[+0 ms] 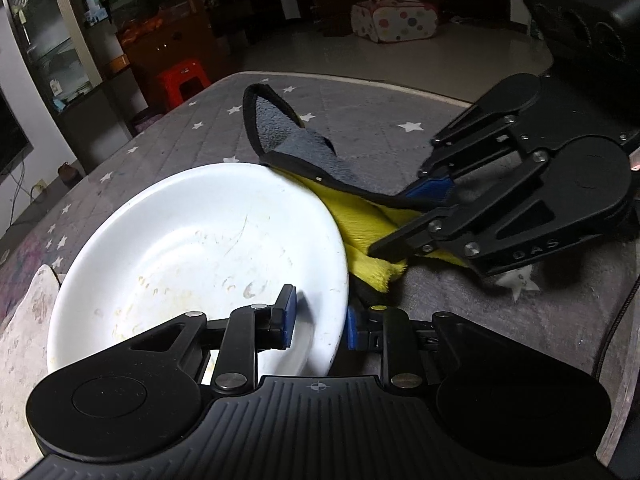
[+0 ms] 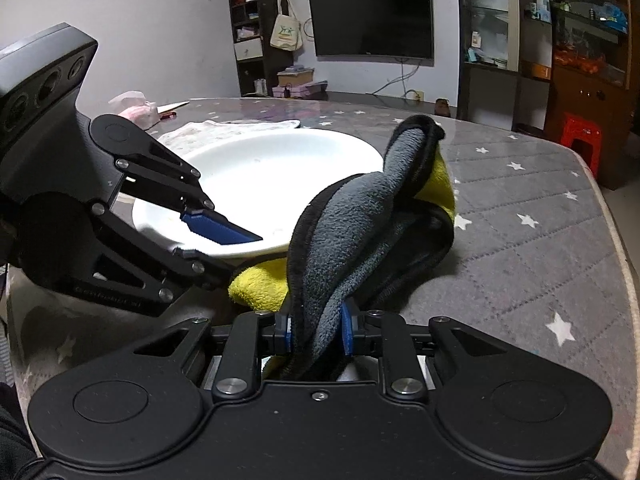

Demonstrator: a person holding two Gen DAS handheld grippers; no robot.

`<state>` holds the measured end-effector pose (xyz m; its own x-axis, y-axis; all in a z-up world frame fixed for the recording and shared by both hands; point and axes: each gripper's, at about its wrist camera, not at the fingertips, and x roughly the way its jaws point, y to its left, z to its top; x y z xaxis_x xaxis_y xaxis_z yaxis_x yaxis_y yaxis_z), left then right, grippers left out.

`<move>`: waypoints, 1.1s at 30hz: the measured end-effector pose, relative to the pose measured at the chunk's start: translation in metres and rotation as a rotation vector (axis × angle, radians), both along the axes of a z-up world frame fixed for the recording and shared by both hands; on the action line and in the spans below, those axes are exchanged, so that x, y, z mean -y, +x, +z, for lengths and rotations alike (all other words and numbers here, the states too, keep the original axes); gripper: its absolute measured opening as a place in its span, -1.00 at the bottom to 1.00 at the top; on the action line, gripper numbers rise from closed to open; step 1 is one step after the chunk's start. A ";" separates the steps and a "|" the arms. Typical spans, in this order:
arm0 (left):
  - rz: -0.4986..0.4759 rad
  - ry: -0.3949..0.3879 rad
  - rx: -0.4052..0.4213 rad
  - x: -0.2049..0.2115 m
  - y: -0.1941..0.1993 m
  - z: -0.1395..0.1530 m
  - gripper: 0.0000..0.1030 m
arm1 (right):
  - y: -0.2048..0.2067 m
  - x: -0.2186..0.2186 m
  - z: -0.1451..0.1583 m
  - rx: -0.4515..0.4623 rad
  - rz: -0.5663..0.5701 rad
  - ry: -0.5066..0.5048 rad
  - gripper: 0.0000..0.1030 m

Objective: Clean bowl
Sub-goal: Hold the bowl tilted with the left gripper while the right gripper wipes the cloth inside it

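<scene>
On the star-patterned desk (image 1: pixel 400 120), the left gripper (image 1: pixel 318 322) is clamped on the rim of a white bowl (image 1: pixel 192 248) holding only yellowish smears. Beside it, the right gripper (image 2: pixel 316 332) pinches a grey-and-yellow cloth (image 2: pixel 360 216).

Overall light: dim indoor room, dark in the far cabinets and corners of both views.
Brightest area: shallow white ceramic bowl (image 1: pixel 200 256), near overexposed on its inner wall in the right wrist view.
Glare: soft sheen on the grey star-printed quilted surface (image 1: pixel 360 120) near its far edge.
Shadows: diffuse, weak; black gripper bodies lose detail.
Distortion: strong fisheye bending; cabinet lines curve at the frame edges, corners vignette to black.
Blur: slight smear on the grey-and-yellow plush cloth (image 2: pixel 360 220) and far background; foreground sharp.
</scene>
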<state>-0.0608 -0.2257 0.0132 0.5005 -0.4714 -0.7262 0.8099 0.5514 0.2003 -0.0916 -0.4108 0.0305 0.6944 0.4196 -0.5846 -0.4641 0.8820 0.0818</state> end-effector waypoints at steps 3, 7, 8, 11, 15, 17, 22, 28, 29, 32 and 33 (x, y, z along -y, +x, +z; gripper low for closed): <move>-0.008 0.003 0.001 0.000 0.000 0.000 -0.52 | 0.010 -0.003 0.000 0.013 0.012 0.007 -0.55; -0.015 0.005 0.001 0.000 0.001 0.000 -0.51 | 0.013 -0.004 -0.003 0.026 0.019 0.010 -0.55; -0.017 0.005 0.002 0.000 0.001 0.000 -0.51 | 0.014 -0.004 -0.003 0.028 0.019 0.010 -0.55; -0.023 0.006 0.003 -0.001 0.001 0.000 -0.51 | 0.022 -0.004 -0.003 0.039 0.021 -0.006 -0.55; -0.029 0.009 0.002 -0.001 0.002 0.000 -0.51 | 0.029 -0.003 -0.004 0.053 0.022 -0.029 -0.55; -0.032 0.012 0.001 -0.001 0.001 0.000 -0.51 | 0.035 -0.001 -0.005 0.059 0.017 -0.039 -0.55; -0.050 0.016 -0.013 -0.003 -0.001 0.002 -0.50 | 0.051 0.001 -0.006 0.076 0.007 -0.063 -0.55; -0.069 0.014 -0.031 -0.011 -0.012 0.003 -0.50 | 0.056 0.002 -0.008 0.084 0.011 -0.068 -0.55; -0.073 0.014 -0.033 -0.012 -0.014 0.004 -0.50 | 0.055 0.003 -0.008 0.085 0.011 -0.070 -0.55; -0.080 0.014 -0.039 -0.014 -0.017 0.004 -0.49 | 0.050 0.001 -0.008 0.088 0.015 -0.077 -0.55; -0.080 0.014 -0.041 -0.014 -0.018 0.004 -0.49 | 0.051 0.001 -0.007 0.088 0.015 -0.077 -0.55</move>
